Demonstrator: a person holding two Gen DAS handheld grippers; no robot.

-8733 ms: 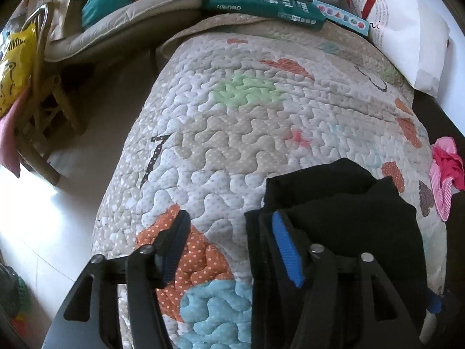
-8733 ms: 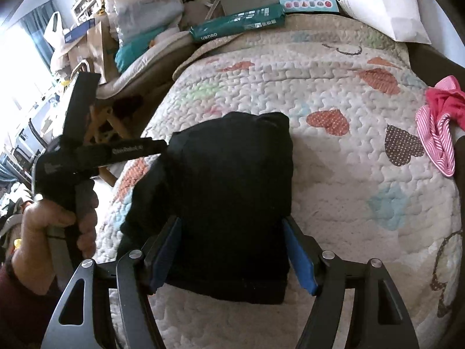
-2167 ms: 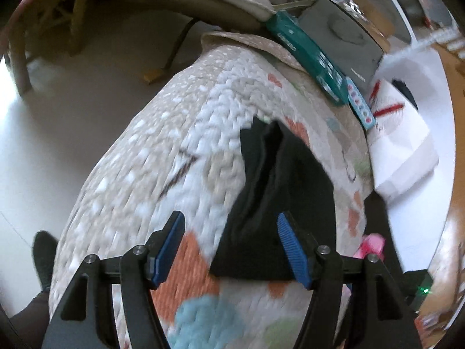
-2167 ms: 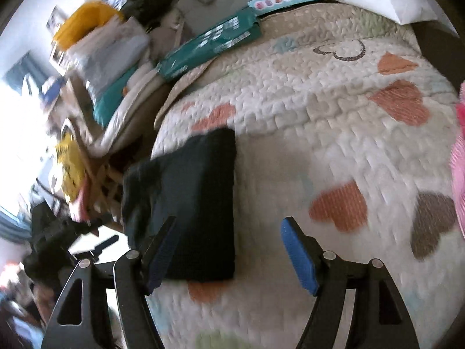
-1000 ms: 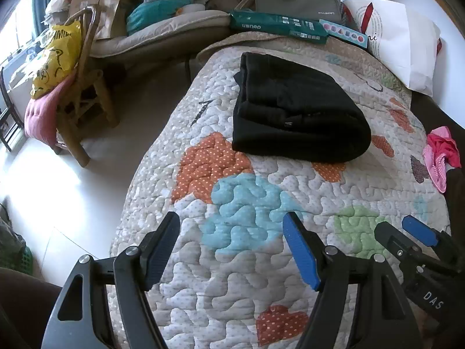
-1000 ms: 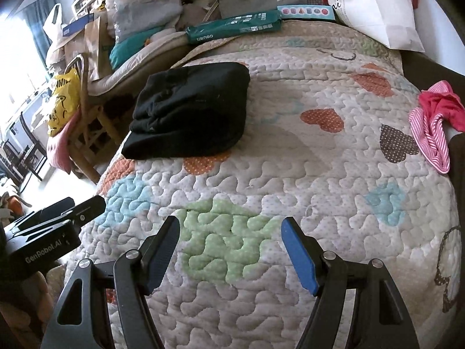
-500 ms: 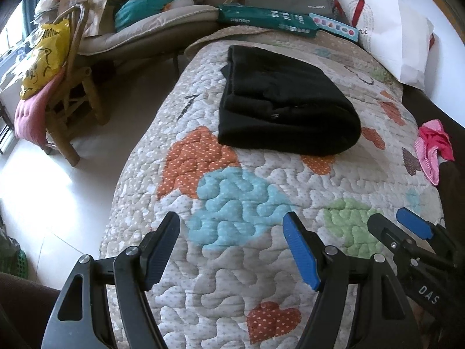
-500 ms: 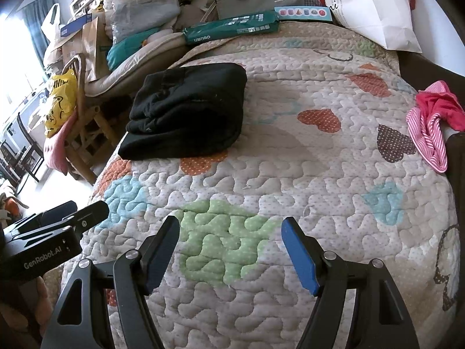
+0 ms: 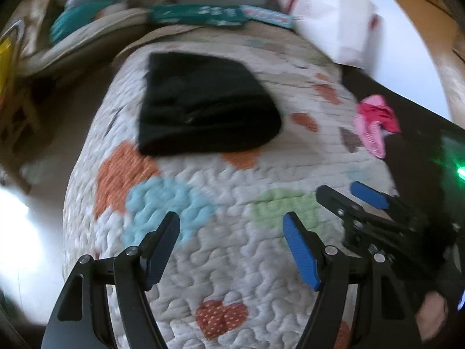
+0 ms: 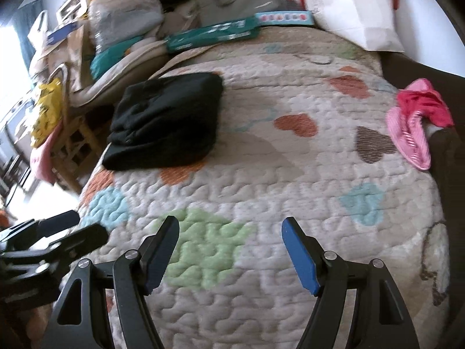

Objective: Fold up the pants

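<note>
The black pants (image 9: 203, 104) lie folded into a thick rectangle on the far left part of the quilted bed (image 9: 232, 180); they also show in the right wrist view (image 10: 165, 122). My left gripper (image 9: 232, 226) is open and empty, held over the near end of the bed, well short of the pants. My right gripper (image 10: 229, 229) is open and empty too, over the green patch. Each gripper shows in the other's view, the right one (image 9: 357, 200) at the right edge and the left one (image 10: 64, 229) at the lower left.
A pink and red garment (image 10: 415, 122) lies at the bed's right edge. A teal box (image 10: 212, 36), a grey bag (image 10: 238, 3) and a white pillow (image 10: 351, 8) sit at the far end. A wooden chair (image 10: 72, 139) with clutter stands left of the bed.
Both views have shifted slightly and blurred; the left gripper has turned a little to the right. The pants lie still and both grippers stay open.
</note>
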